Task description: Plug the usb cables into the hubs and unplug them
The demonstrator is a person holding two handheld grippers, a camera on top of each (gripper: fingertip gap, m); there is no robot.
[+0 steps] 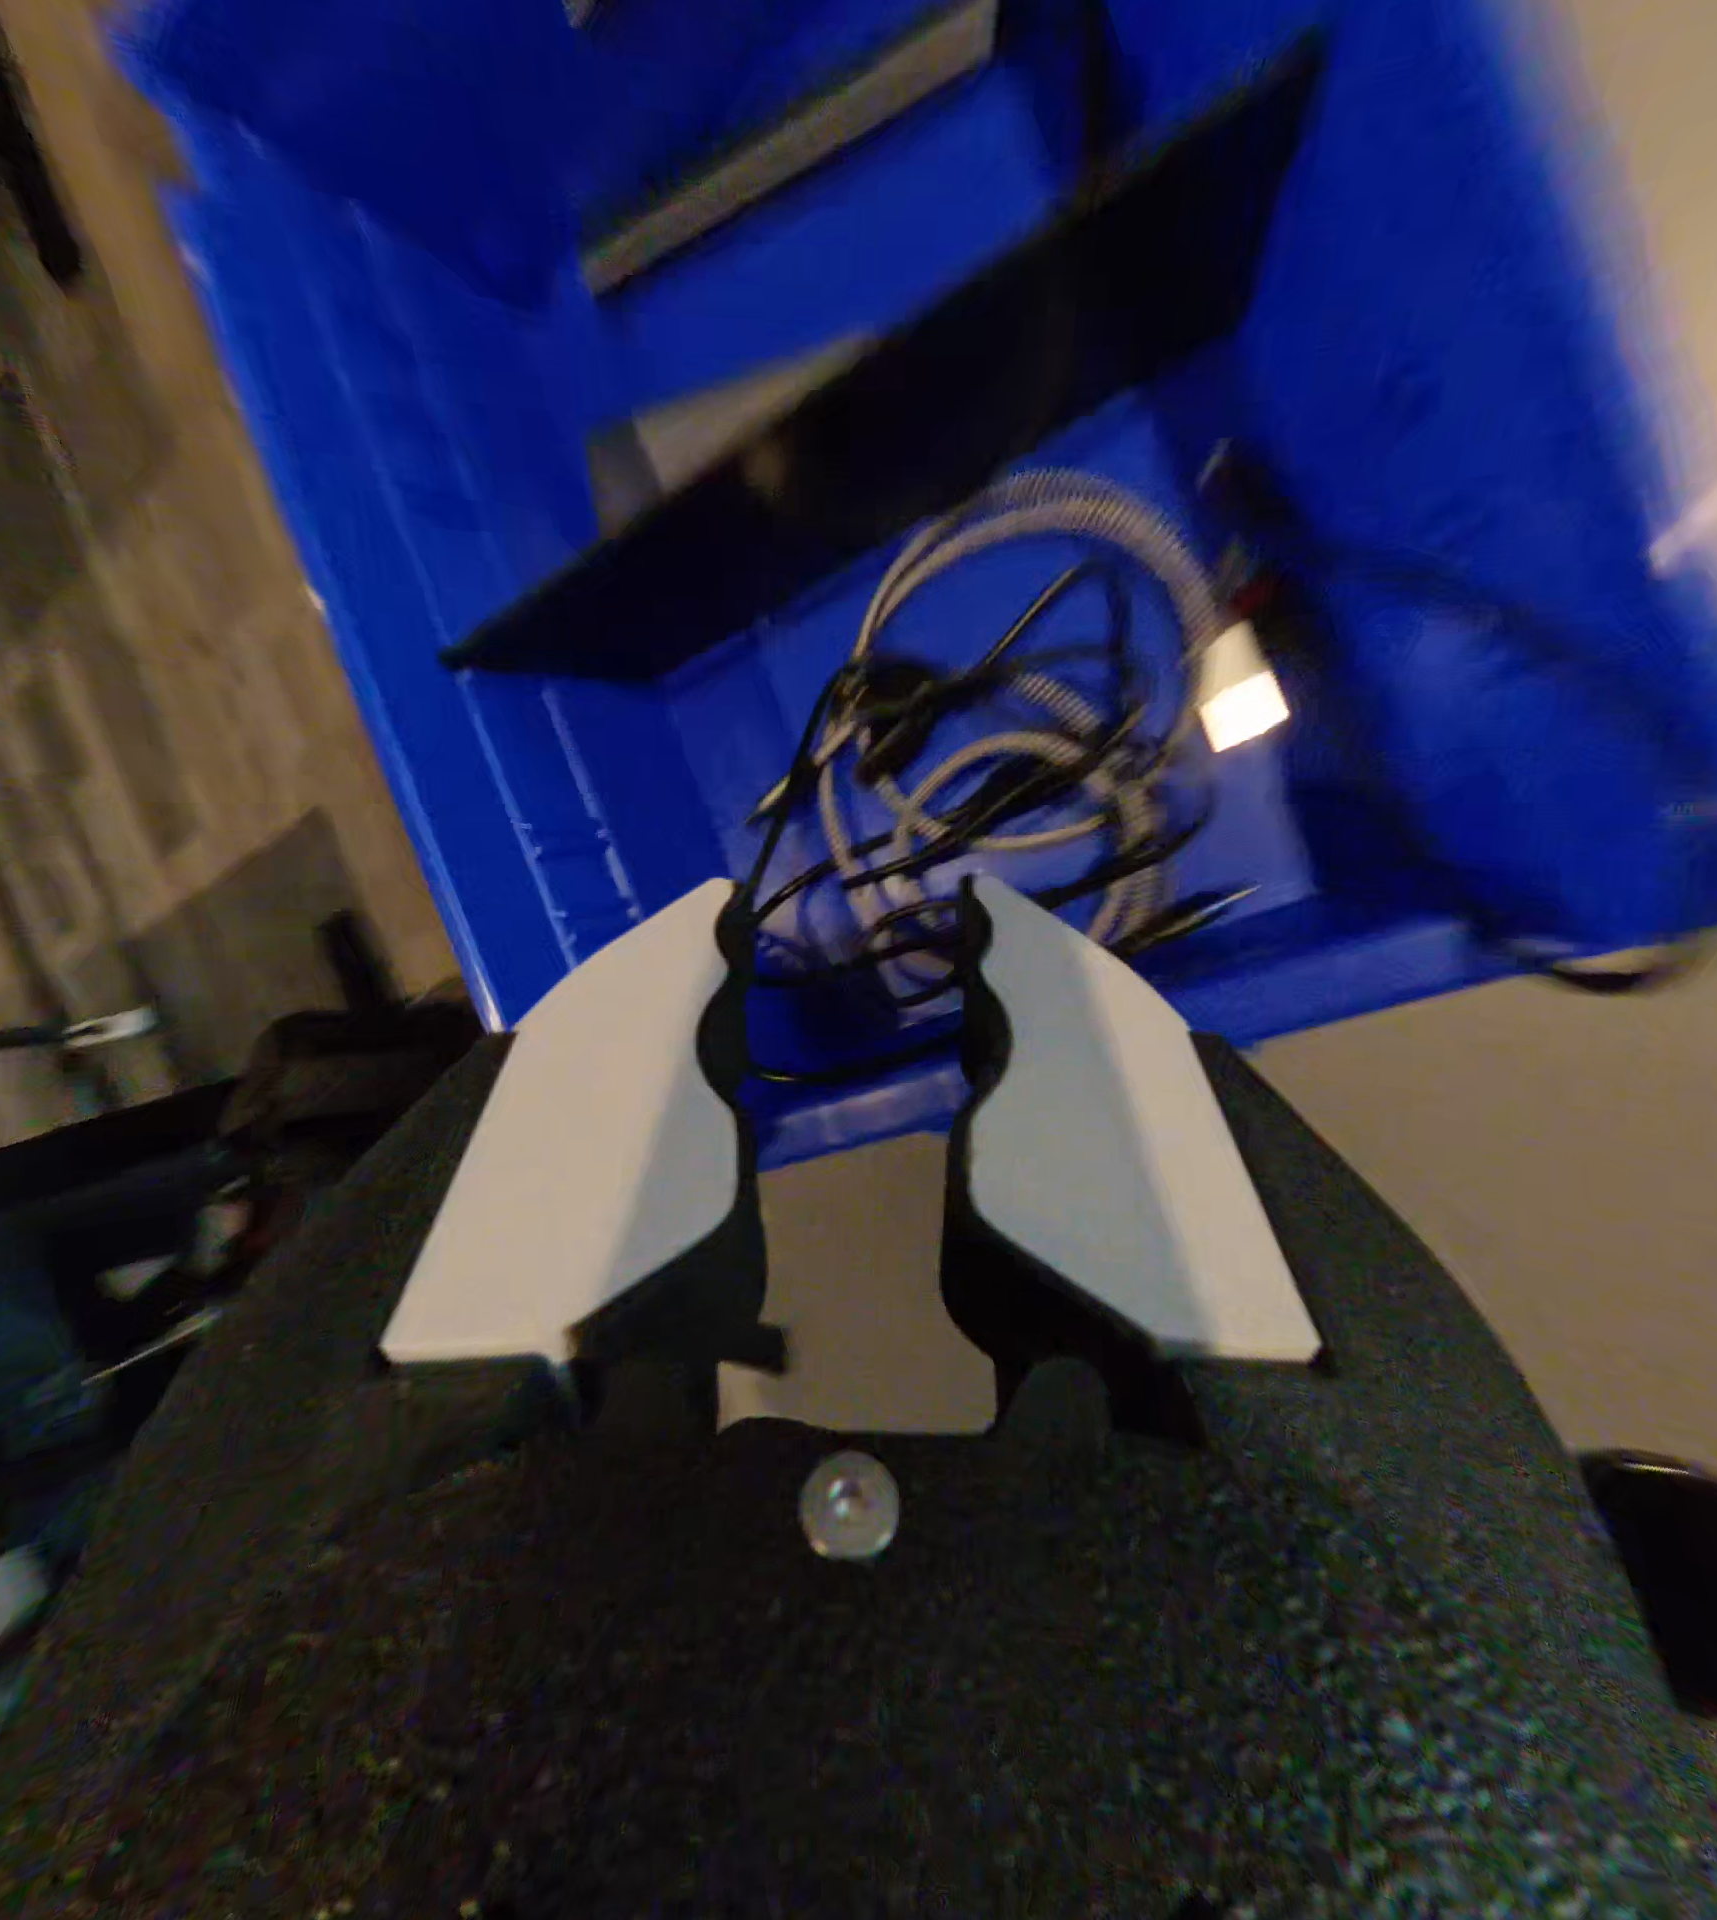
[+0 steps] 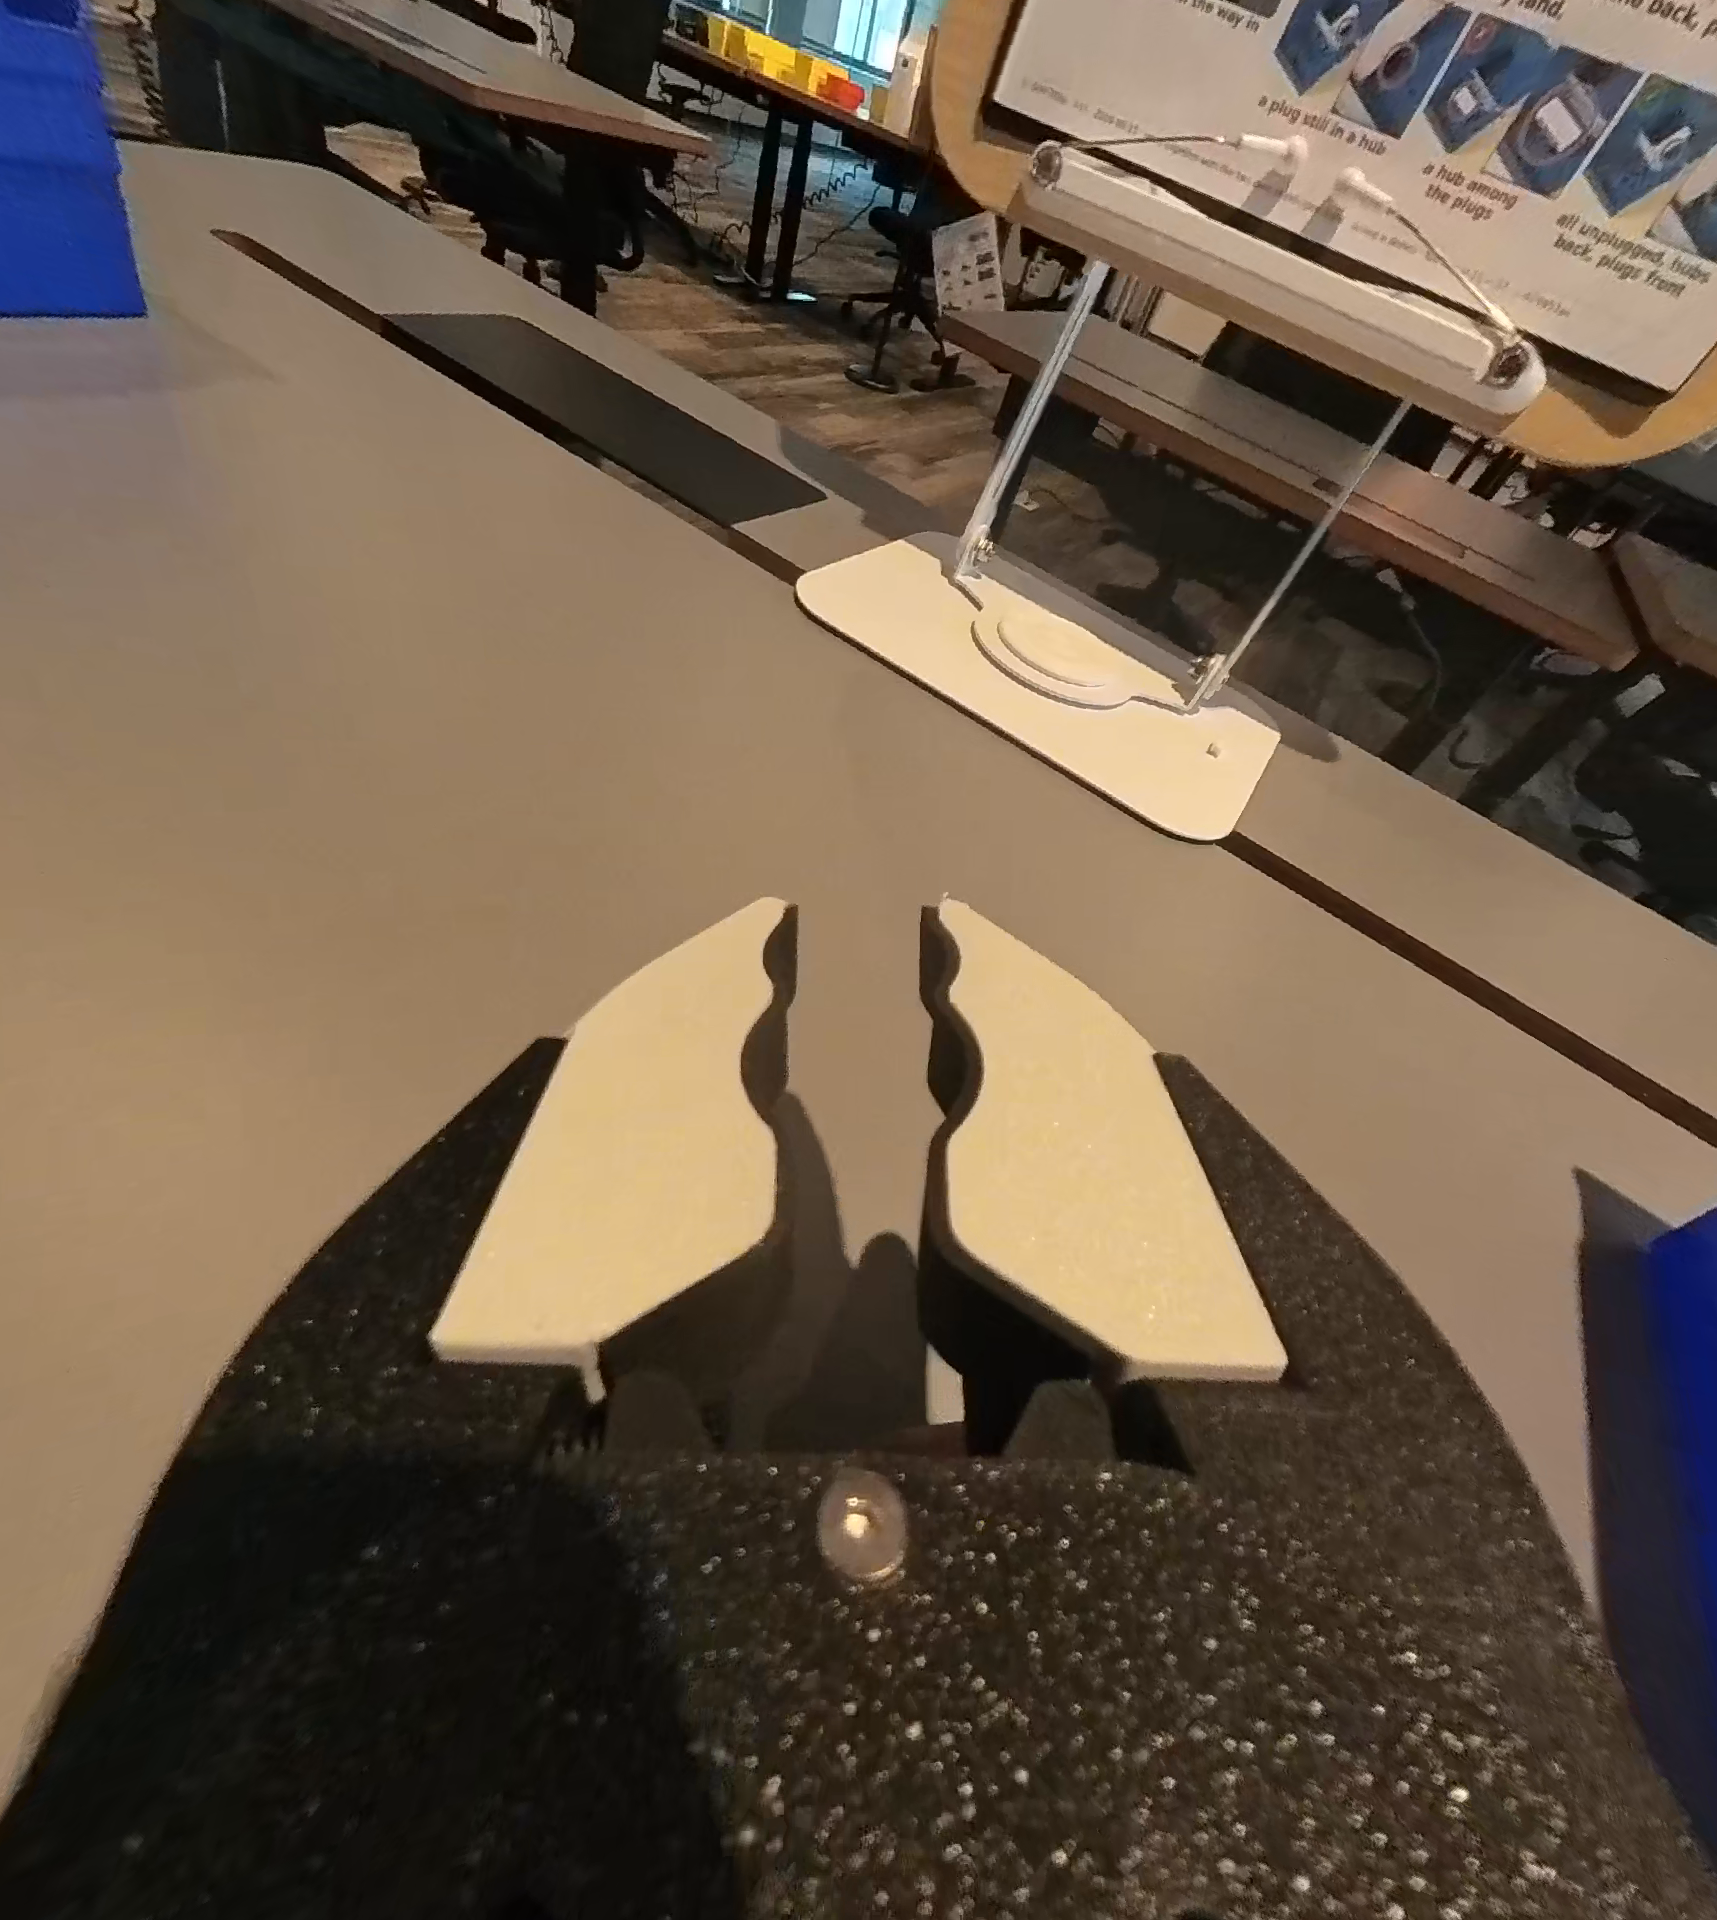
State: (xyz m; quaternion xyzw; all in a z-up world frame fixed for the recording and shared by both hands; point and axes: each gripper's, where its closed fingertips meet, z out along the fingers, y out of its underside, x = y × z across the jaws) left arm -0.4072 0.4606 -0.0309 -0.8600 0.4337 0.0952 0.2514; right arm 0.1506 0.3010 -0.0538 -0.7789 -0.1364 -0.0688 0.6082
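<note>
Hovering left gripper (image 1: 849, 904): I held jaws apart over tangled usb cables (image 1: 989, 769) in blue bin (image 1: 1456, 436).
Right gripper (image 2: 859, 914): jaws apart, empty, above grey table (image 2: 314, 727).

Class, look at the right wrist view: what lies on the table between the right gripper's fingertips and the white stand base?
Nothing: between the right gripper and the white stand base only bare grey table shows.

The left gripper (image 1: 849, 899) holds its 2 white fingers (image 1: 605, 1101) parted — nothing between them. The right gripper (image 2: 859, 914) likewise gapes, jaws apart, gripping nothing.
</note>
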